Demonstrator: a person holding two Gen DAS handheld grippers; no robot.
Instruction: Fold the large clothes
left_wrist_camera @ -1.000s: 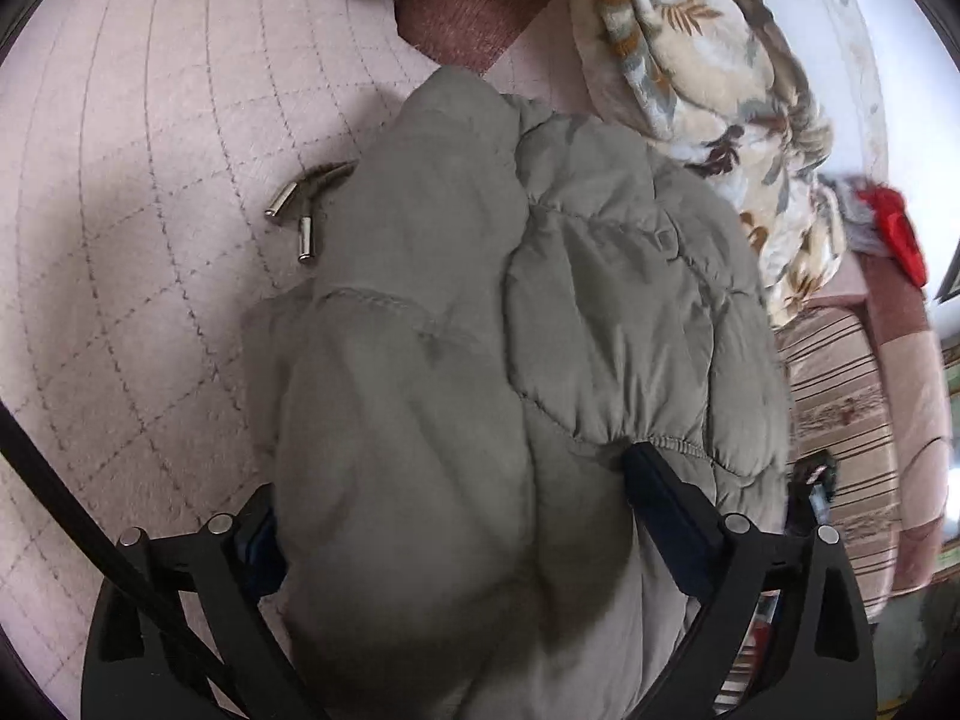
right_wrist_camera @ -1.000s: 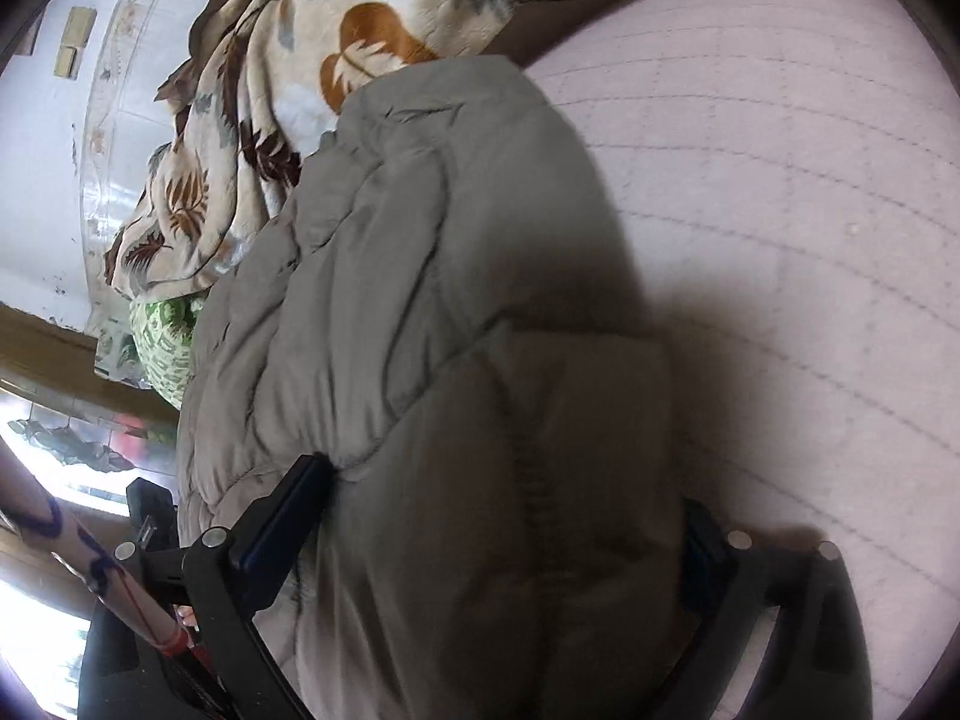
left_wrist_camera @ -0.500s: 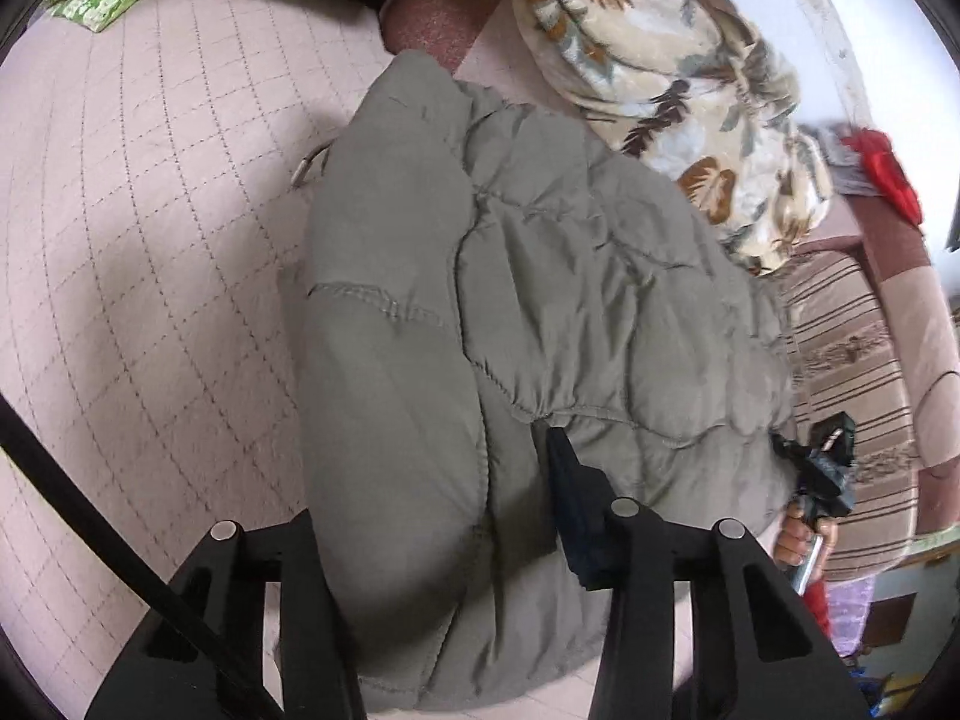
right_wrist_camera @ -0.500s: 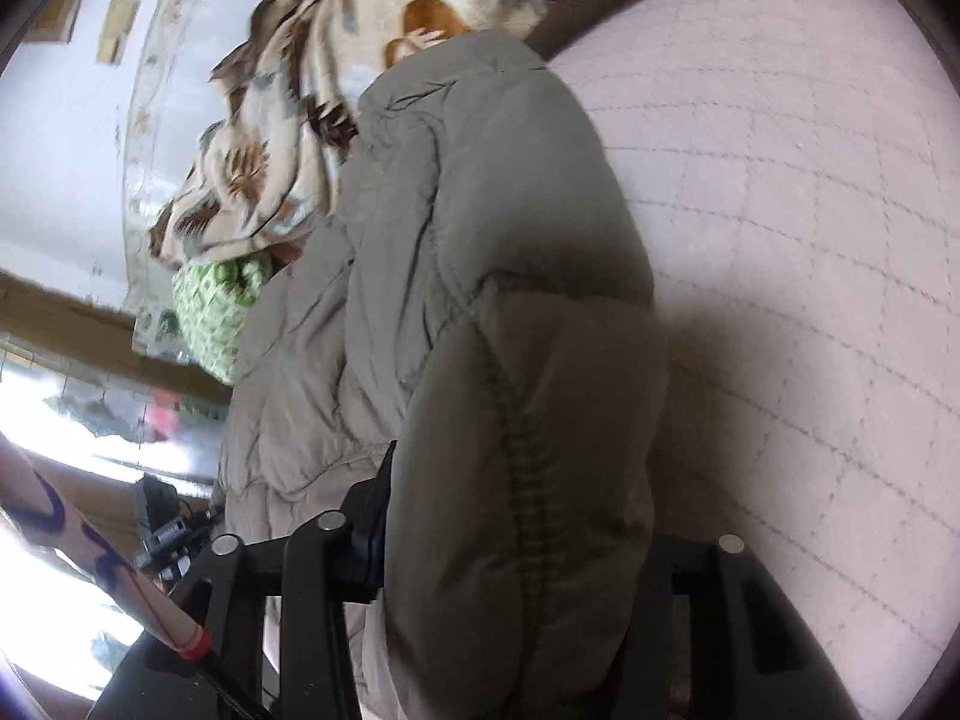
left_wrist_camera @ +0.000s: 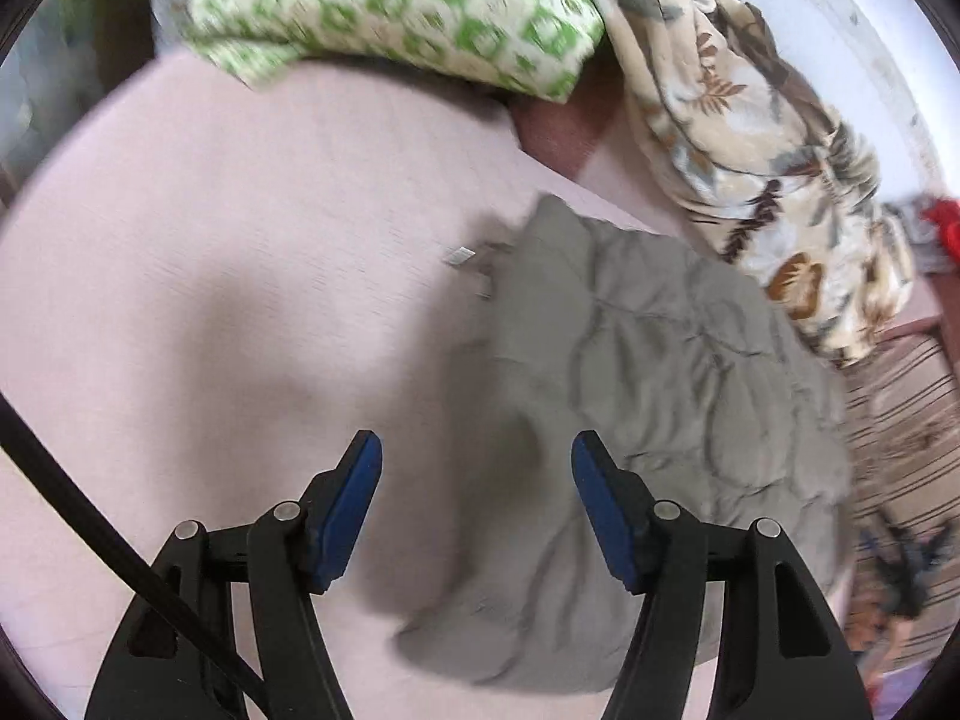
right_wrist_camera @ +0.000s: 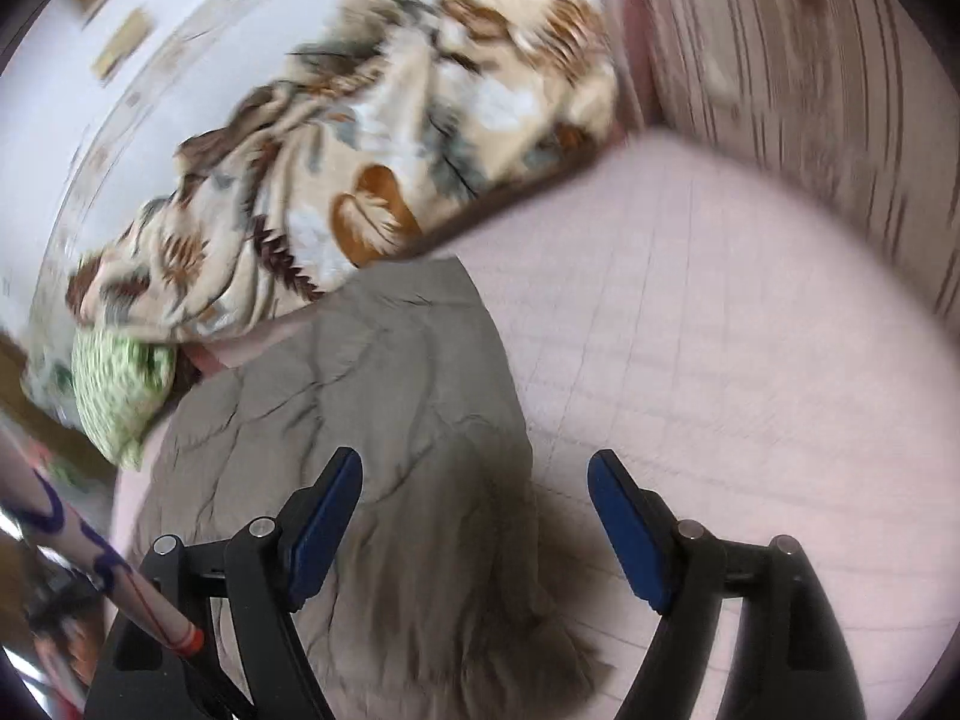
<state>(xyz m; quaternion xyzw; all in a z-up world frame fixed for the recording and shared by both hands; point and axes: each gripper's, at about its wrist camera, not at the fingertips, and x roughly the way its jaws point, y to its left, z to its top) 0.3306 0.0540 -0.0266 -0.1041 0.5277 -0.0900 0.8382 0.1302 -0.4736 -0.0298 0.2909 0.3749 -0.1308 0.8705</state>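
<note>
Hovering above the bed, the left gripper (left_wrist_camera: 477,459) has its two black fingers spread wide, and the blue pads (left_wrist_camera: 354,504) on their inner sides hold nothing. Between and just beyond the fingers lies the grey-green quilted puffer jacket (left_wrist_camera: 648,396). It is soft and padded, with stitched seams that make swollen panels, and it is folded into a thick rounded bundle. It rests on the pale pink quilted bed cover (left_wrist_camera: 210,252), which has a faint diamond stitching. A small silver metal piece (left_wrist_camera: 461,254) shows at the far left edge of the jacket; the blur hides what it is.

The right gripper (right_wrist_camera: 474,483) is also released, its jaws standing far apart and empty. Its left finger is over the jacket (right_wrist_camera: 360,420), and its right finger is over the bare bed cover (right_wrist_camera: 720,324).

Beyond the jacket, a crumpled cream blanket with brown and grey leaf print (left_wrist_camera: 756,138) is piled along the white wall (left_wrist_camera: 864,18). Beside it lies a green and white patterned cloth (left_wrist_camera: 384,6). A brown striped cushion (left_wrist_camera: 906,420) is near the jacket's right side in the left view. Both views are blurred.
</note>
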